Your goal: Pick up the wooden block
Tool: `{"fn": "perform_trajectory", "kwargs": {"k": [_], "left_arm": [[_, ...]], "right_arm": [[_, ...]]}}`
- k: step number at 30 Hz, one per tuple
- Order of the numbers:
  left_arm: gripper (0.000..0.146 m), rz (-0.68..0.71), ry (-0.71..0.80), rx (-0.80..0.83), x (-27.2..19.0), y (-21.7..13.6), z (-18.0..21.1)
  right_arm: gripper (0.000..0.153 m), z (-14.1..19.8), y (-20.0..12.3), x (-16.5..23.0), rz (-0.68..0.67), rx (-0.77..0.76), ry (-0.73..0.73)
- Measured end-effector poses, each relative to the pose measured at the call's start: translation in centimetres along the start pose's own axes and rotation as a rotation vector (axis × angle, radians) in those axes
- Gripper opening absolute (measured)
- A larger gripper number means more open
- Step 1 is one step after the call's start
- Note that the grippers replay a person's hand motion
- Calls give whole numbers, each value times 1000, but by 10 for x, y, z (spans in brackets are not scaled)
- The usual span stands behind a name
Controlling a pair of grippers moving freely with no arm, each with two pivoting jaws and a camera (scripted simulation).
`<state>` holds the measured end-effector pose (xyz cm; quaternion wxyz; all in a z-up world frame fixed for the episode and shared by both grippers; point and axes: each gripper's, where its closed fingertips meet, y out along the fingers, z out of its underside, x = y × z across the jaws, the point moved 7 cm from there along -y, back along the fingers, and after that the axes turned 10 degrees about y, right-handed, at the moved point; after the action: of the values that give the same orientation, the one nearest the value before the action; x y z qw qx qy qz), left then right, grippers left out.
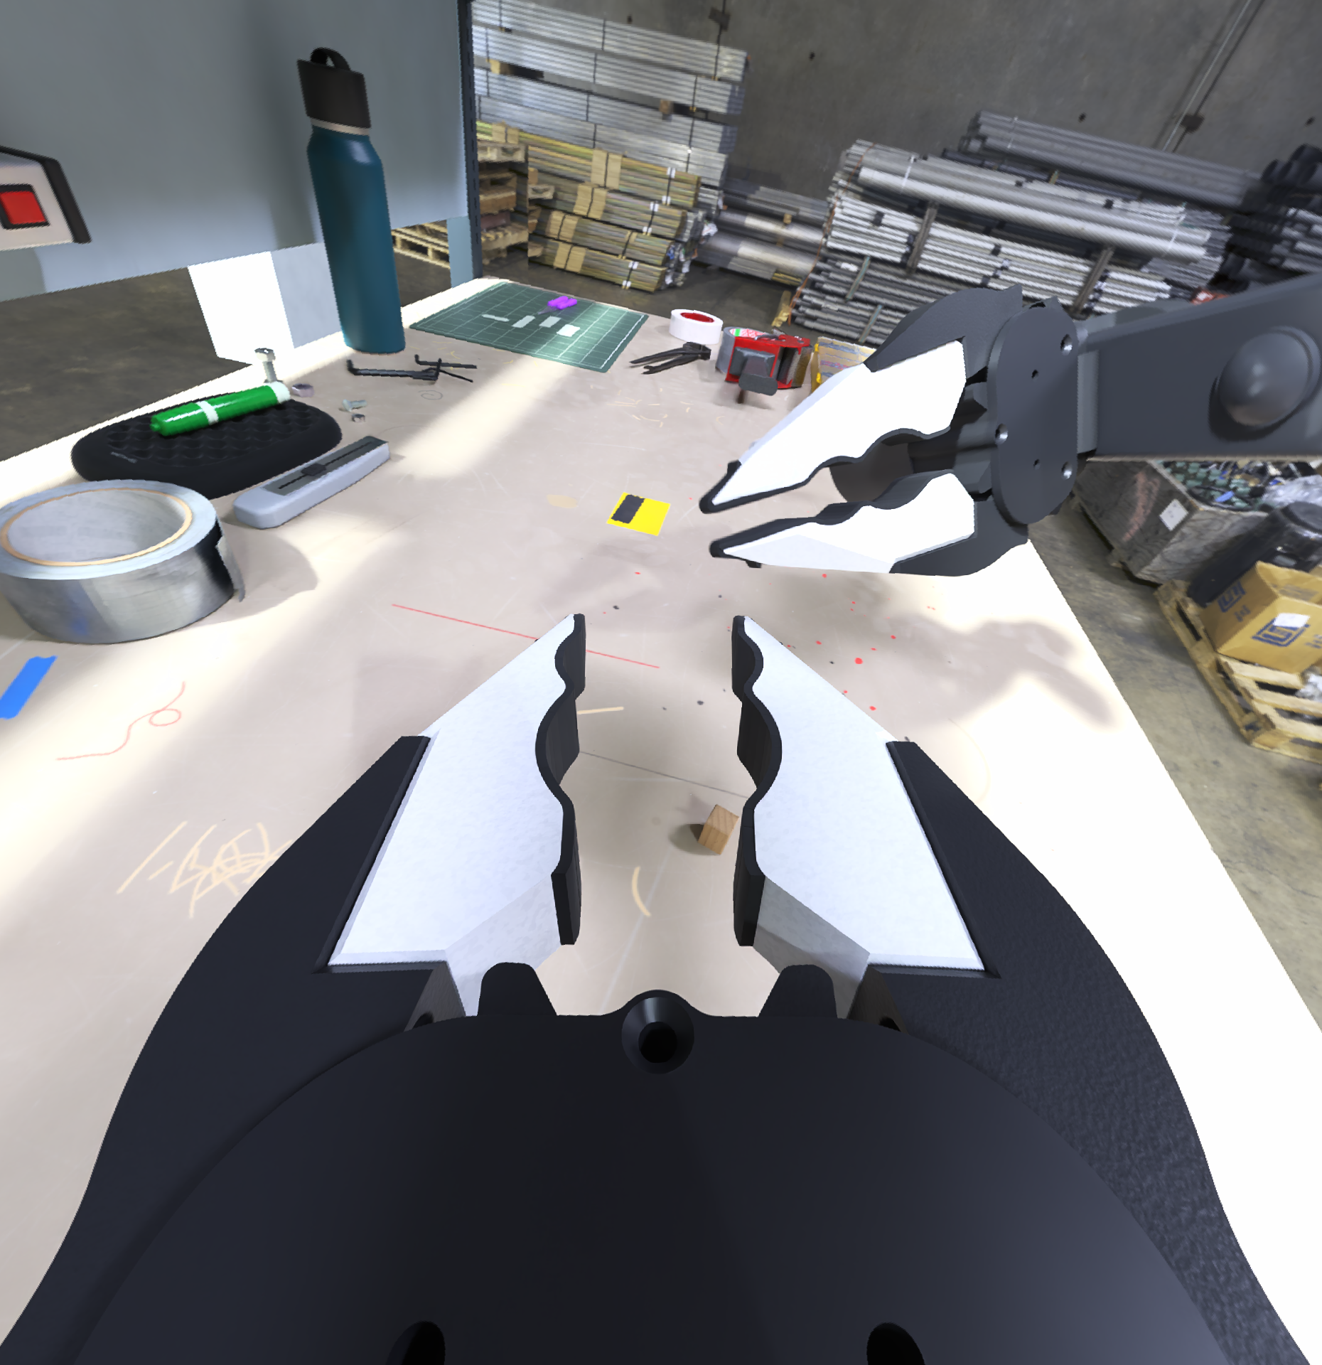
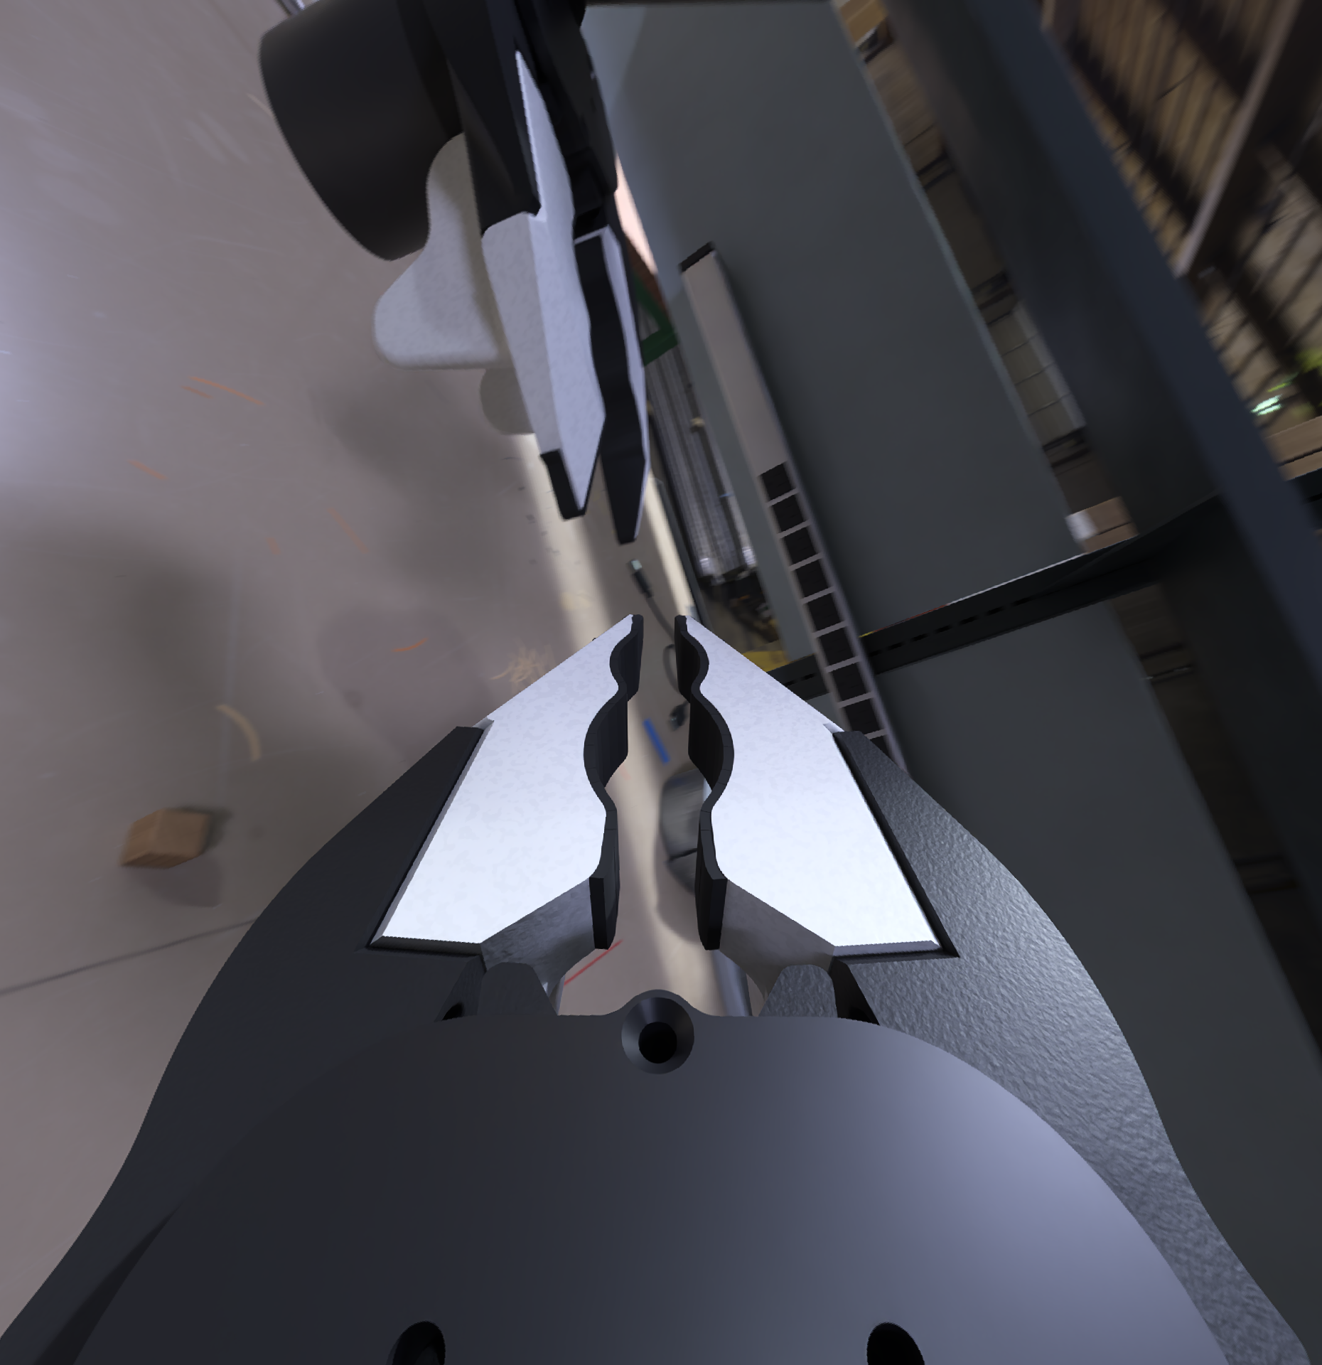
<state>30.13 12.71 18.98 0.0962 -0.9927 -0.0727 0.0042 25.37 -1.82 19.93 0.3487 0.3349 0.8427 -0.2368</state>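
Observation:
A small wooden block [image 1: 717, 827] lies on the beige table [image 1: 422, 702]. In the left wrist view it shows between and below my left gripper's fingers, close to the right finger. My left gripper [image 1: 658, 624] is open and empty, held above the table. My right gripper [image 1: 713, 524] hovers ahead and to the right, pointing left, its jaws a little apart and empty. In the right wrist view, the right gripper [image 2: 658, 624] shows a narrow gap. There the block [image 2: 163, 838] lies low to the left and the left gripper [image 2: 599, 517] is ahead.
A silver tape roll [image 1: 104, 561], a grey box cutter [image 1: 311, 480] and a black pad with a green marker [image 1: 215, 414] lie left. A teal bottle [image 1: 355, 221], green cutting mat [image 1: 532, 325], yellow card [image 1: 638, 512] and red tape dispenser [image 1: 765, 358] lie farther back. The table edge [image 1: 1131, 702] runs along the right.

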Motion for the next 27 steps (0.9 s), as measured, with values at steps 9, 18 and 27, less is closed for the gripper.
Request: {"fn": "perform_trajectory", "kwargs": {"k": [9, 18, 27], "left_arm": [[39, -46, -11, 2, 9, -9, 0], [39, -60, 0, 17, 10, -11, -3], [39, -65, 5, 18, 11, -13, -4]], "right_arm": [[41, 47, -2, 26, -470, 270, 195], [51, 67, -3, 65, -743, 446, 271], [39, 77, 15, 96, -682, 669, 450]]}}
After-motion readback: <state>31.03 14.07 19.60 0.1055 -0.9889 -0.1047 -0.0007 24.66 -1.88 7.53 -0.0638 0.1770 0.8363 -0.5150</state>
